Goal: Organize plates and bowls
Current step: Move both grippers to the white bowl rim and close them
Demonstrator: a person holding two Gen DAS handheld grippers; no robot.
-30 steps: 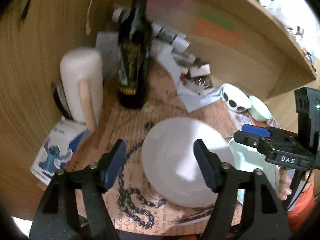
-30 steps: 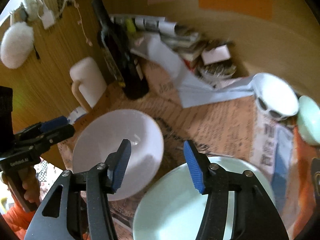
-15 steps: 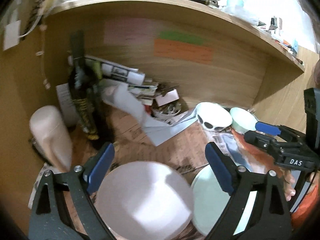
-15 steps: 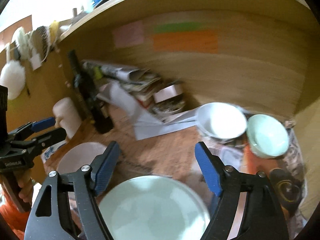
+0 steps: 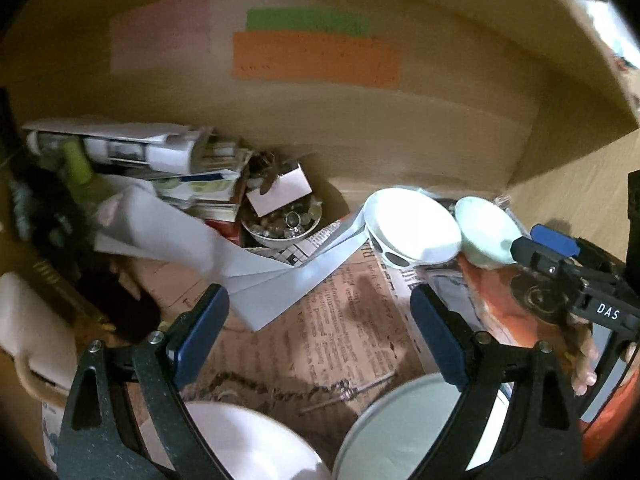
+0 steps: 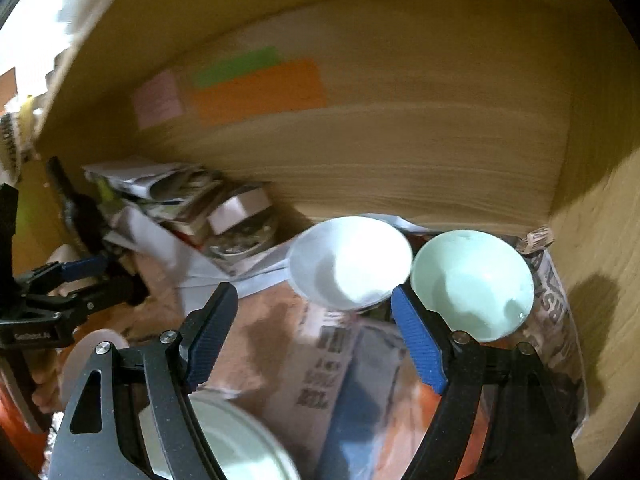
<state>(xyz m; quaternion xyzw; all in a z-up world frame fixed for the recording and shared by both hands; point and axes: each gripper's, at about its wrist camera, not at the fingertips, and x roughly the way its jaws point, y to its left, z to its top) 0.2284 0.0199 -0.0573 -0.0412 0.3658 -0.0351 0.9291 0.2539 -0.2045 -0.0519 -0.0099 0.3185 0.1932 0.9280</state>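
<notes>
My left gripper [image 5: 316, 312] stands open over the printed paper mat with nothing between its fingers. Below it, at the frame's bottom edge, lie a white plate [image 5: 240, 440] and a pale green plate [image 5: 400, 432] side by side. At the back right a white bowl with dark spots [image 5: 416, 224] sits beside a small pale green bowl [image 5: 484, 232]. My right gripper [image 6: 314, 304] is open and empty, just short of the white bowl [image 6: 348, 264] and green bowl [image 6: 472, 284]. The green plate [image 6: 224, 440] lies under it.
Wooden walls close in the back and right of the nook. On the left stand a dark bottle [image 5: 52, 248] and a cream mug [image 5: 28, 328]. Rolled papers [image 5: 132, 152], a loose white sheet [image 5: 256, 276] and a small bowl of trinkets [image 5: 280, 224] crowd the back. A chain [image 5: 280, 392] lies on the mat.
Both grippers' jaws have widened. Both views have swung right and risen, away from the bottle and mug; the two plates slid to the bottom edge and the two bowls came nearer.
</notes>
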